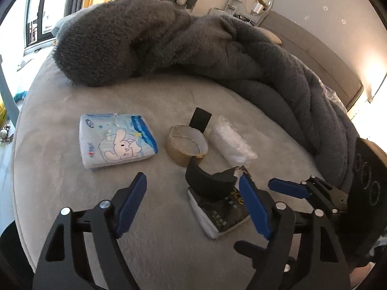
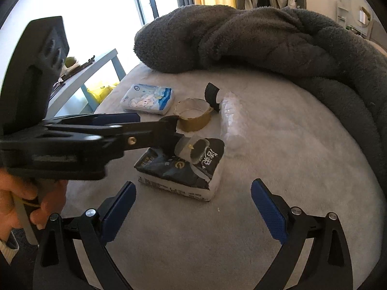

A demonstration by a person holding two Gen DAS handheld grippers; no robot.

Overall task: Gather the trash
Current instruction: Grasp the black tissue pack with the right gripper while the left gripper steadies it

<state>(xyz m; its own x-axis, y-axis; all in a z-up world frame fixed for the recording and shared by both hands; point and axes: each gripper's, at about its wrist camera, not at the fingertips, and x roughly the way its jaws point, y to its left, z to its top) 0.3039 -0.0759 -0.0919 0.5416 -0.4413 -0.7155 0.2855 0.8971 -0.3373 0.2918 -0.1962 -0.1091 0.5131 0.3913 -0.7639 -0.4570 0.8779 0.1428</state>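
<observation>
Bed (image 1: 72, 193), pale grey cover; one dark grey fleece blanket (image 1: 145, 36) heaped along its far side. Landmark: tape roll (image 1: 186, 145), brown, one, near mid-bed.

Item count, left to right relative to the tape roll:
- One blue-and-white tissue pack (image 1: 117, 140) with a cartoon print, just left of the roll, lying flat.
- One black card piece (image 1: 200, 119) standing at the roll's far rim.
- One clear plastic wrapper (image 1: 232, 145), just right of the roll, apart from it.
- One black-and-white tissue pack (image 1: 217, 212), torn open on top, nearer the camera than the roll; one curved black scrap (image 1: 209, 177) rests on it.

Claws: two.
- Left claw (image 1: 193, 205): jaws wide, nothing between the pads; its right finger (image 1: 254, 207) is at the torn pack's edge. In the right wrist view the left claw reaches in from the left, tip over the torn pack (image 2: 183, 169). One hand (image 2: 21, 200) grips its handle.
- Right claw (image 2: 193, 210): jaws wide, empty, on the near side of the torn pack, not touching it.
</observation>
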